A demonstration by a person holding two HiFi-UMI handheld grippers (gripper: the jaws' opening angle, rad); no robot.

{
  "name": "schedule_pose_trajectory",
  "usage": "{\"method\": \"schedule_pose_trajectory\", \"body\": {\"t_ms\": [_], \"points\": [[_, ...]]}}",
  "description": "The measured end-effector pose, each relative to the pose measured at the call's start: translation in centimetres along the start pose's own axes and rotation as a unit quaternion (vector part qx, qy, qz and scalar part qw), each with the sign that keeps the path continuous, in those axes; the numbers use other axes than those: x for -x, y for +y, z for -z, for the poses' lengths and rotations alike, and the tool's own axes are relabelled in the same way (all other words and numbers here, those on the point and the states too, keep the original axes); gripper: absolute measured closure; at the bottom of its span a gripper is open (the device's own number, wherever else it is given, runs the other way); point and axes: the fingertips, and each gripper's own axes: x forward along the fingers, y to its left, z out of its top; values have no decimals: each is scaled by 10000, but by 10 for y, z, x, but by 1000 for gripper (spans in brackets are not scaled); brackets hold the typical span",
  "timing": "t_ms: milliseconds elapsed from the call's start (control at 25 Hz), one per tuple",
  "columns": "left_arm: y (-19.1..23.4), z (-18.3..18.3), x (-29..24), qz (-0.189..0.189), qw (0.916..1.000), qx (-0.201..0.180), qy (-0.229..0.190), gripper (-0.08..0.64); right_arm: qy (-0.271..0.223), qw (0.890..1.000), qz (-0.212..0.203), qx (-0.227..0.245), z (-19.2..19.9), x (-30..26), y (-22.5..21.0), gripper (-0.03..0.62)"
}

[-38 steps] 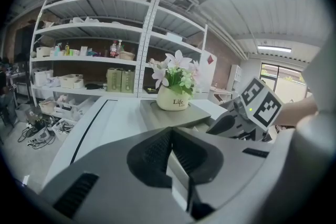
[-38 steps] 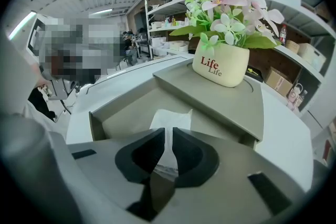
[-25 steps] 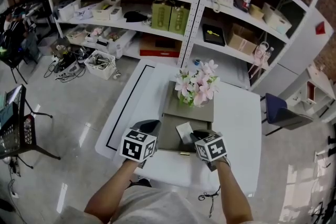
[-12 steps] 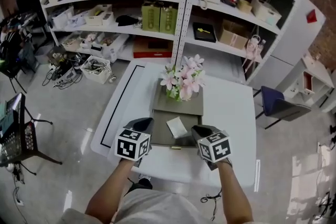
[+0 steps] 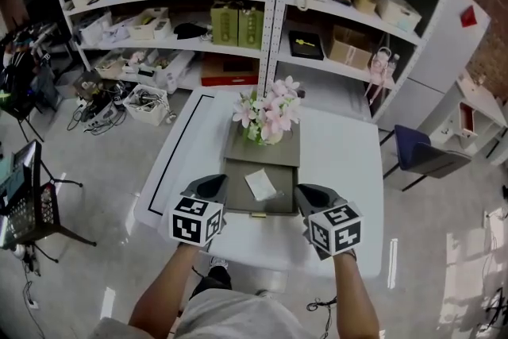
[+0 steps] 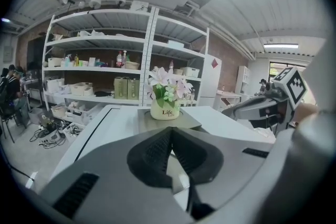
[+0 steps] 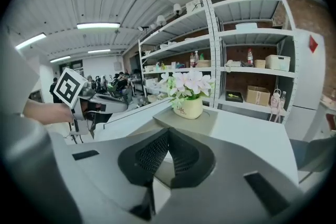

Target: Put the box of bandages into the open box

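Left tool (image 5: 209, 186) and right tool (image 5: 313, 196) both have jaws together, holding nothing. Just ahead, between them, the box of bandages (image 5: 260, 184) lies inside the open box (image 5: 236, 201); placement looks done.

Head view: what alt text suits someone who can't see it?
Seen from above, a small white bandage box lies inside an open grey box on a white table, left gripper and right gripper flanking it. Pink flowers stand behind.
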Motion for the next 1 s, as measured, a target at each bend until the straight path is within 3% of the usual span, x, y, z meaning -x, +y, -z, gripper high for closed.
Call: {"method": "schedule_pose_trajectory", "body": {"t_ms": [320,1000], "points": [[-16,-1,13,-100,9998,-120,-137,556,-820,9963,256,-62,-22,39,-1,589],[-30,5,18,-185,9996,-124,-151,556,-860,9960,236,26,-16,48,-2,589]]}}
